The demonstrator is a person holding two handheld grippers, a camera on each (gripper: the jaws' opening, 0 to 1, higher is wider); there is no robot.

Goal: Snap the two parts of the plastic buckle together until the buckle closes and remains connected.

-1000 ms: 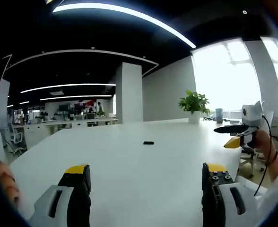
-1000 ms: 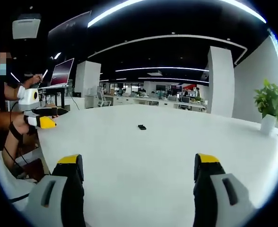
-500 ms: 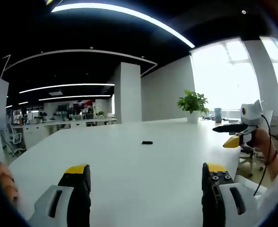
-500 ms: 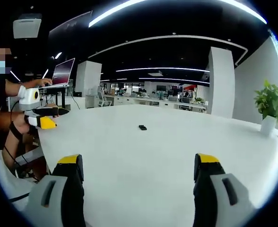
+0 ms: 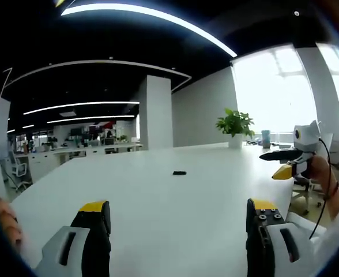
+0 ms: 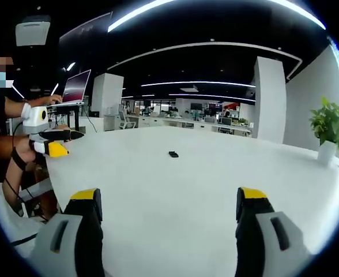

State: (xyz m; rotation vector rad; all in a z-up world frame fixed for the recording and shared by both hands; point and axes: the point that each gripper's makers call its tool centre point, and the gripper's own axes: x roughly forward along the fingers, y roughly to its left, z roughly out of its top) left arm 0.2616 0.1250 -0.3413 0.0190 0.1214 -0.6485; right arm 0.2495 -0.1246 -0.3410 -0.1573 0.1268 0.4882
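Black plastic buckle (image 5: pixel 180 172) lies well ahead on the white tabletop (image 5: pixel 158 202), between both spread, empty grippers (image 5: pixel 177 222) (image 6: pixel 169 216) (neither clearly nearer), long axis crosswise.

The buckle (image 5: pixel 180 172) lies alone on the big surface (image 5: pixel 158 202), out near the middle and far ahead of both grippers. In the left gripper view, the left gripper (image 5: pixel 178 222) is low at the near edge with its fingers (image 5: pixel 94 216) wide apart, and the buckle sits between them, farther back. The right gripper (image 5: pixel 285 164) is off to the right, past the surface's edge. A plant (image 5: pixel 235 126) stands at the far right end. A pillar (image 5: pixel 155 112) stands behind the surface.
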